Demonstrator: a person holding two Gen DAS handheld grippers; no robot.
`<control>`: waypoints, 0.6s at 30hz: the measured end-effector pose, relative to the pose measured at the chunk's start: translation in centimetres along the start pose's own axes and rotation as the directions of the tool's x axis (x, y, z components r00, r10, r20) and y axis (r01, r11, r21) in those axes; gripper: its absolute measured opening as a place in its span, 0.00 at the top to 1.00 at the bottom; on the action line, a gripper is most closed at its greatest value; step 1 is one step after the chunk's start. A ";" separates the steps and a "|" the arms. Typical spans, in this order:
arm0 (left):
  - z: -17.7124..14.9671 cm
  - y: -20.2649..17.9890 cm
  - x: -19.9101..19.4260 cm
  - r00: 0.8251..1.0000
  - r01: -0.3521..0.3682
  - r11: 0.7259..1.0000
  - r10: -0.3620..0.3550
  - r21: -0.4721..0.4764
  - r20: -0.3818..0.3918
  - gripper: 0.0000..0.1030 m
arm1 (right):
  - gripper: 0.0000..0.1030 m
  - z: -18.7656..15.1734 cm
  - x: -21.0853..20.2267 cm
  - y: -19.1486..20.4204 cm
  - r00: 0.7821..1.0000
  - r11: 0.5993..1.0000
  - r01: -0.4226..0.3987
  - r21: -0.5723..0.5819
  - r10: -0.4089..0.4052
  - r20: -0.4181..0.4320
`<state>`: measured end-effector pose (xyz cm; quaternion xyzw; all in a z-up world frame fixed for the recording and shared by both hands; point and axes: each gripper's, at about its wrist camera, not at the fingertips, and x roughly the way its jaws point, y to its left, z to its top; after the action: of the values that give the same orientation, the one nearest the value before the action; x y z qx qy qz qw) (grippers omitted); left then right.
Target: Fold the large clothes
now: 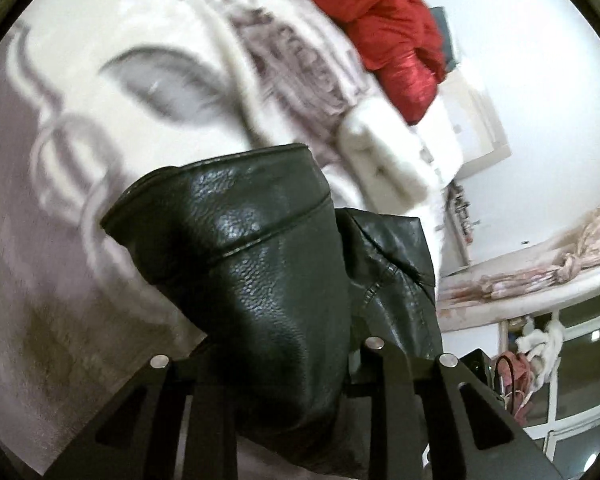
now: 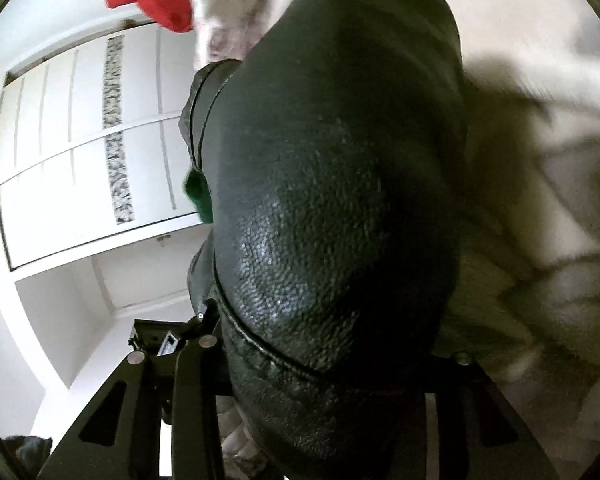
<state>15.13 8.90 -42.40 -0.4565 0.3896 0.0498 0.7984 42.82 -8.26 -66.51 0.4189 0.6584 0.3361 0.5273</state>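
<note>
Jaws of both grippers, left (image 1: 278,354) and right (image 2: 320,354), clamp pebbled black leather jacket (image 1: 260,248) (glossy, seamed) over blanket (image 1: 100,80).

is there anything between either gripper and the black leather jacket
Nothing visible. The black leather jacket already lies between the fingers of the left gripper, and it fills the right gripper too. The red garment sits well beyond, on the patterned blanket.
</note>
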 end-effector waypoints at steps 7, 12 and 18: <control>7.2 -8.3 1.5 0.992 0.080 0.994 -0.087 0.072 0.092 0.80 | 0.60 7.1 -4.5 10.1 0.999 0.992 -0.025 -0.128 0.030 0.039; 14.0 -14.8 5.1 0.973 0.152 0.981 -0.169 0.120 0.156 0.80 | 0.60 16.0 -7.8 17.4 0.996 0.976 -0.035 -0.216 0.052 0.077; 22.5 -20.0 13.2 0.955 0.177 0.970 -0.210 0.165 0.208 0.80 | 0.60 30.6 -8.8 23.4 0.996 0.963 -0.022 -0.270 0.044 0.076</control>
<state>45.97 10.95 -31.14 -0.4250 0.2531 -0.0061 0.8691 78.07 -6.36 -48.86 0.3677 0.5778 0.4135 0.5999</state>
